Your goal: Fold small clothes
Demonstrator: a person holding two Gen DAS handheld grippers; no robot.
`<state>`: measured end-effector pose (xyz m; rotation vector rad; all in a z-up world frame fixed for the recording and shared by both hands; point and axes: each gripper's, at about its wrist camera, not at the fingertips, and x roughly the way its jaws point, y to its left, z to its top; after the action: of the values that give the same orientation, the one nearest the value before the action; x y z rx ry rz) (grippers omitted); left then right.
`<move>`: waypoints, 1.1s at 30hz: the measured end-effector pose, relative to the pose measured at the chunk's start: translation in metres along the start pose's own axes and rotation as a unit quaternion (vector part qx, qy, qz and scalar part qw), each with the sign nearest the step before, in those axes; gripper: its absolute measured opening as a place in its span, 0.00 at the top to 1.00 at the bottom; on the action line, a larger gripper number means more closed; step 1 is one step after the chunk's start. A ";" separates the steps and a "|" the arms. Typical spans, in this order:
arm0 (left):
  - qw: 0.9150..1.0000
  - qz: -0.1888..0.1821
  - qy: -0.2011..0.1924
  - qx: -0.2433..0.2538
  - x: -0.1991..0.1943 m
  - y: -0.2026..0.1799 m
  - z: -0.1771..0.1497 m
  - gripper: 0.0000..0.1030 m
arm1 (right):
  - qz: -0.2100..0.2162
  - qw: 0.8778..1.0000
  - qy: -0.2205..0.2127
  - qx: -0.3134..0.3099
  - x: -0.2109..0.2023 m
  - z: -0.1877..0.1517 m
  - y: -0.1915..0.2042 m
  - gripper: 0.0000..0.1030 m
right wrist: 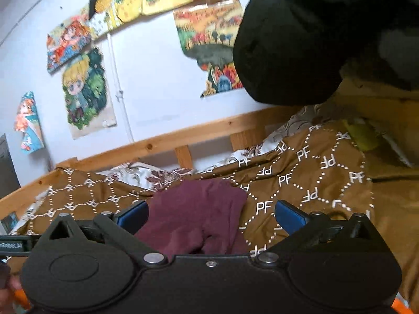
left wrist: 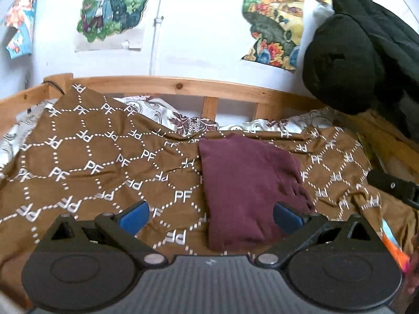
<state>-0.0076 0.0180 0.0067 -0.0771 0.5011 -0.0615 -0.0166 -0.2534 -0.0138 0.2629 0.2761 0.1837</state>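
Looking down the left wrist camera first: the left gripper hangs over the bed with its blue-padded fingers spread wide apart, nothing between them. Just ahead lies the maroon garment, folded into a rough rectangle on the brown PF-patterned bedspread; the right-hand pad overlaps its near right corner in the picture, though contact I cannot confirm. Behind runs the wooden bed rail, and cartoon posters are stuck on the white wall. A black jacket hangs at upper right.

Over to the right wrist camera: the right gripper is also wide apart and empty, tilted against the scene. The maroon garment sits directly in front, mostly toward its left finger, resting on the same bedspread. The black jacket looms large at upper right, the bed rail slanting behind, and the posters above it.
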 end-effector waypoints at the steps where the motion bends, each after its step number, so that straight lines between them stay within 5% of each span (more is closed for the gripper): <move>1: 1.000 -0.001 -0.001 0.004 -0.009 -0.001 -0.004 0.01 | -0.003 1.000 -0.005 -0.005 -0.012 -0.002 0.004 0.01; 16: 1.000 0.001 0.012 0.006 -0.088 0.008 -0.056 0.00 | -0.042 0.994 -0.005 -0.099 -0.112 -0.036 0.046 0.01; 33: 1.000 0.013 0.024 0.015 -0.084 0.005 -0.059 0.00 | -0.054 0.993 0.012 -0.100 -0.112 -0.043 0.046 0.01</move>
<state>-0.1093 0.0257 -0.0051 -0.0392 0.5489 -0.0456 -0.1415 -0.2238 -0.0133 0.0472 0.2919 0.1072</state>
